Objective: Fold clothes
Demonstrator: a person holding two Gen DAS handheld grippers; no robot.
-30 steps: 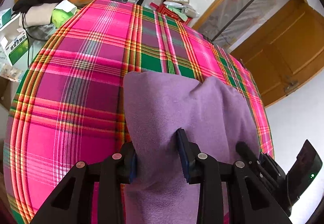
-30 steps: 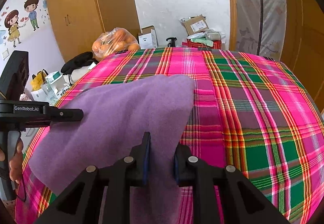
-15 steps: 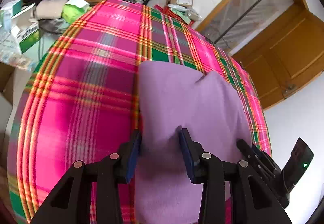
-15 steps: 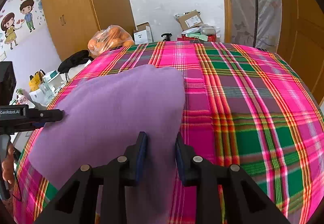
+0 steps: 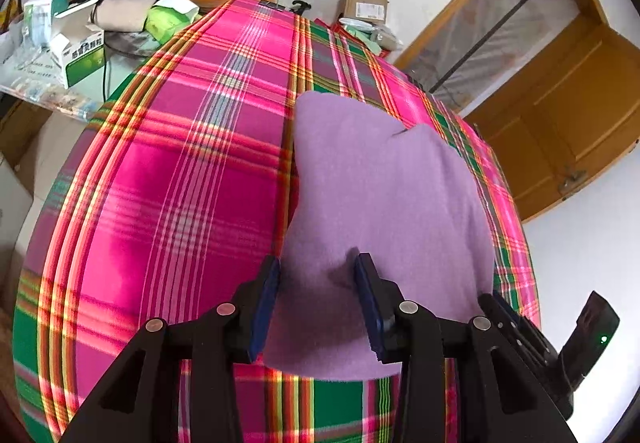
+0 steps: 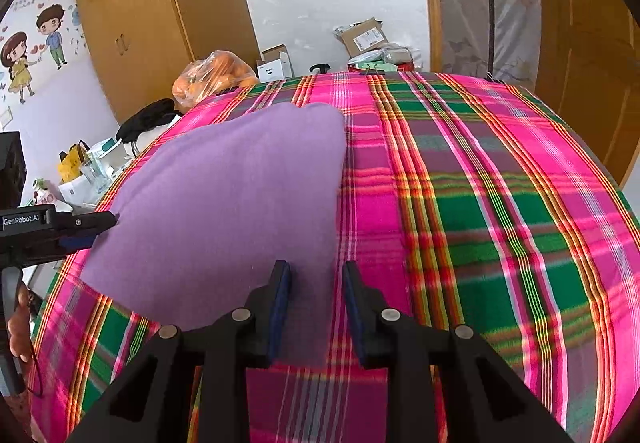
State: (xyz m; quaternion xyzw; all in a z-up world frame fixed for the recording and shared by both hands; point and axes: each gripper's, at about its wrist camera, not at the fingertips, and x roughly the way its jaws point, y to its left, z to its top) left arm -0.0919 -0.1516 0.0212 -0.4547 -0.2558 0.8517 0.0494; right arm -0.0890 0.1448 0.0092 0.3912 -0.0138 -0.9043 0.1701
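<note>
Plaid table cover (image 6: 480, 203) bears purple cloth (image 6: 224, 203); both jaws wide apart; only right view shows cartoon wall sticker (image 6: 36, 51).

Purple cloth (image 5: 384, 211) hides its own underlayers.

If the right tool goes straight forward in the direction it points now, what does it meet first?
Probably the purple cloth: its near edge already lies between the open fingers of the right tool. Beyond it comes only the plaid tablecloth. Whether the fingers touch the cloth is unclear, as depth is hard to judge.
</note>
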